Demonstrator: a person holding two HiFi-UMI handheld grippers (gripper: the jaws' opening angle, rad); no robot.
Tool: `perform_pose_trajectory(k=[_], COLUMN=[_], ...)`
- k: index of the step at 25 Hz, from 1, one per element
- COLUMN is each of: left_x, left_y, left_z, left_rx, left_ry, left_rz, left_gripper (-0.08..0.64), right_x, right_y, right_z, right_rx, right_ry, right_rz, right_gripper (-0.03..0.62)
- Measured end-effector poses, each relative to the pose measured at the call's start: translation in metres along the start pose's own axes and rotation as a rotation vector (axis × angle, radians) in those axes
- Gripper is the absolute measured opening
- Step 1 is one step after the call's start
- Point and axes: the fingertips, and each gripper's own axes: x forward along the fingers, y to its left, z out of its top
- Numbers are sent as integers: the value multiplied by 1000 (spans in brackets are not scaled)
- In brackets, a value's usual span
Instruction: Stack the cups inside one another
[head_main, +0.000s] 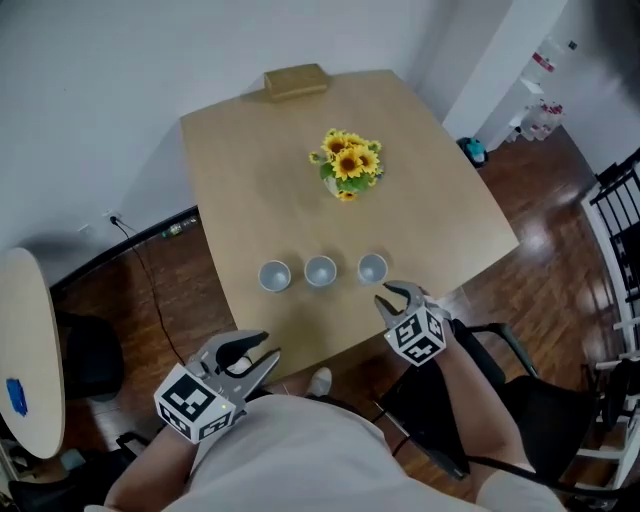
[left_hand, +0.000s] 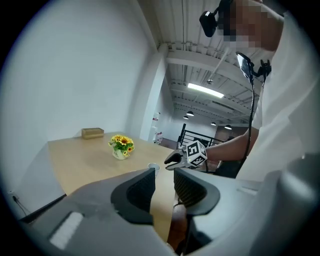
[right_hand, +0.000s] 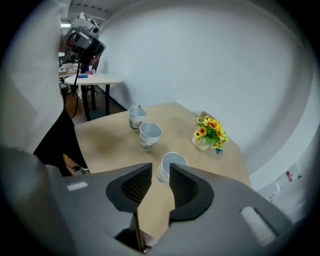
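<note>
Both forearms reach forward. The right gripper (head_main: 392, 295) tilts down at the table's near edge, its jaws spread and empty. The left gripper (head_main: 262, 352) is held off the table, back and to the left, jaws likewise apart. The tan table (head_main: 250, 170) stands on a dark wood floor (head_main: 540, 250). The sunflower pot (head_main: 347, 166) sits well ahead. The right cup (head_main: 372, 267) stands just ahead of the right gripper's tips, with the middle cup (head_main: 320, 270) and left cup (head_main: 274, 275) in a row leftward.

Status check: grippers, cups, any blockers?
Left gripper open, empty, short of the table. Right gripper open, lined up on rightmost cup. Middle cup, left cup alongside, nothing stacked. Sunflower pot behind, not blocking.
</note>
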Motion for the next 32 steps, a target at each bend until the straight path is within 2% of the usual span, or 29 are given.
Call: perform_pose_trajectory(k=[5, 10, 14, 23, 32], left_x=[-13, -30, -41, -61, -69], left_y=[19, 37, 43, 49, 48], left_z=[4, -2, -11, -19, -23], left_rx=[-2, -49, -77, -102, -95], left_ry=[-25, -48, -59, -90, -108], left_rz=[29, 79, 110, 126, 74], left_gripper=[124, 124, 124, 124, 123], right_x=[40, 59, 66, 44, 6], right_y=[-2, 3, 3, 0, 4], right_z=[-12, -16, -22, -6, 54], right_rx=[-106, -206, -244, -250, -273], right_ry=[138, 243, 308, 324, 274], right_rz=[93, 154, 177, 183, 173], right_gripper=[109, 80, 26, 21, 21])
